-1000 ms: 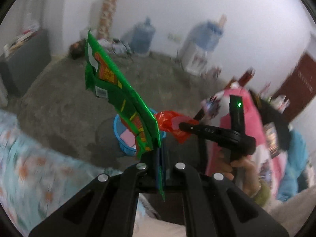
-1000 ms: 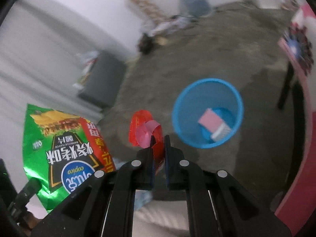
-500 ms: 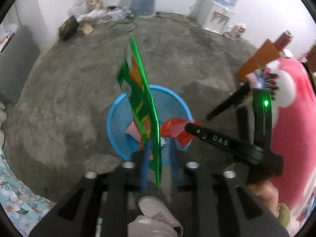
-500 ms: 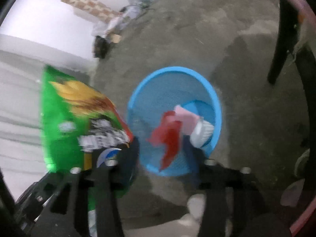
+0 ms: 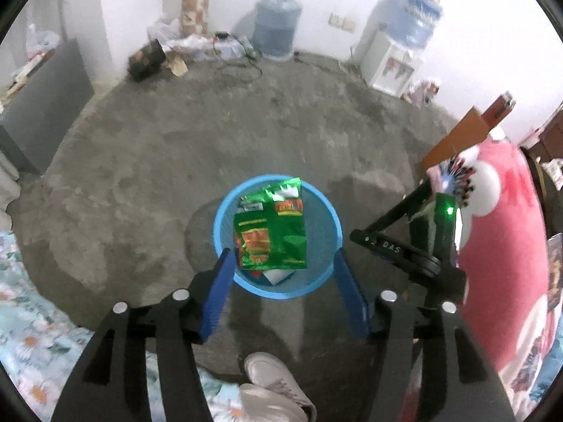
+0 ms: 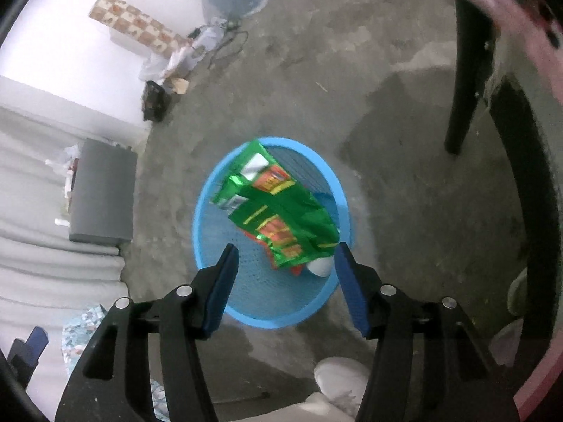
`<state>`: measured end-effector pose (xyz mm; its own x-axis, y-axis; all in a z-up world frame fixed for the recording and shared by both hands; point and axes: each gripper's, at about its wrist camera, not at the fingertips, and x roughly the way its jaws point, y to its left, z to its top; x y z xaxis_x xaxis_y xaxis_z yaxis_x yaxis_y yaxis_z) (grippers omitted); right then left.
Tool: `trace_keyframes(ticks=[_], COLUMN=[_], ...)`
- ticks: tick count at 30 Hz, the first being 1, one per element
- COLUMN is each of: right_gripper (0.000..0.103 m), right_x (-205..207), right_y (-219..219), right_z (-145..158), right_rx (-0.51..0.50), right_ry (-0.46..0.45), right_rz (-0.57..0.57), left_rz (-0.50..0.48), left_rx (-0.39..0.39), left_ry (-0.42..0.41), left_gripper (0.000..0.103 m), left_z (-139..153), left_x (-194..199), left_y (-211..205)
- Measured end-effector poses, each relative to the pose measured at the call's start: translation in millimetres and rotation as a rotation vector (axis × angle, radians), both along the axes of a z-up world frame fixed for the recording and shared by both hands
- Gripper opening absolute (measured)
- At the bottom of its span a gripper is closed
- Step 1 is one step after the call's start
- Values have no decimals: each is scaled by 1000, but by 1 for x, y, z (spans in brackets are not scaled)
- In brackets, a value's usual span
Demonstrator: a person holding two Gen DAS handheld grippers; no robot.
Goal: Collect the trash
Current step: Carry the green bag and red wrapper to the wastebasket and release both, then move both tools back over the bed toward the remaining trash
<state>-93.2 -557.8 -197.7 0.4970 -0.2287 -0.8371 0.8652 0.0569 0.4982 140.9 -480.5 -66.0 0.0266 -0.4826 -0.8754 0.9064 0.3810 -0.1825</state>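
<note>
A green snack bag [image 5: 271,228] lies loose in the mouth of the blue mesh bin [image 5: 225,211] on the concrete floor. It also shows in the right wrist view [image 6: 278,211], over the same bin [image 6: 207,218]. A bit of red wrapper [image 6: 297,270] and white trash [image 6: 320,267] show beneath it. My left gripper [image 5: 283,260] is open and empty above the bin's near rim. My right gripper [image 6: 285,256] is open and empty above the bin, and its body shows in the left wrist view [image 5: 404,249].
A person's white shoe [image 5: 271,383] stands on the floor just below the bin. A pink cloth-covered table [image 5: 499,239] with black legs [image 6: 464,81] is at the right. A grey cabinet [image 6: 102,193], water bottles [image 5: 278,24] and a dispenser [image 5: 390,59] stand by the walls.
Both grippers opened over the bin. The green bag left my left gripper and the red wrapper left my right gripper; both dropped into the bin.
</note>
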Motion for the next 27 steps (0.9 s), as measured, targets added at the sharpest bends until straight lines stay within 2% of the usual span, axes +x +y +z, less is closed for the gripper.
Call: trace_keyframes(ticks=[5, 11, 16, 20, 27], right_gripper=[55, 61, 69, 72, 77], right_x=[20, 49, 90, 118, 150], right_y=[7, 47, 95, 140, 212], right_z=[18, 70, 115, 144, 185], right_rx=[-52, -146, -231, -273, -293], right_ry=[-13, -39, -45, -74, -159], right_rz=[67, 199, 407, 588, 855], left_rz=[72, 165, 296, 405, 687], left_rx=[-76, -158, -219, -255, -339], left_ry=[-9, -58, -86, -150, -257], left_gripper=[63, 73, 79, 83, 86], left_z=[52, 100, 125, 140, 162], left_x=[8, 8, 6, -1, -15], left_y=[62, 149, 243, 318, 456])
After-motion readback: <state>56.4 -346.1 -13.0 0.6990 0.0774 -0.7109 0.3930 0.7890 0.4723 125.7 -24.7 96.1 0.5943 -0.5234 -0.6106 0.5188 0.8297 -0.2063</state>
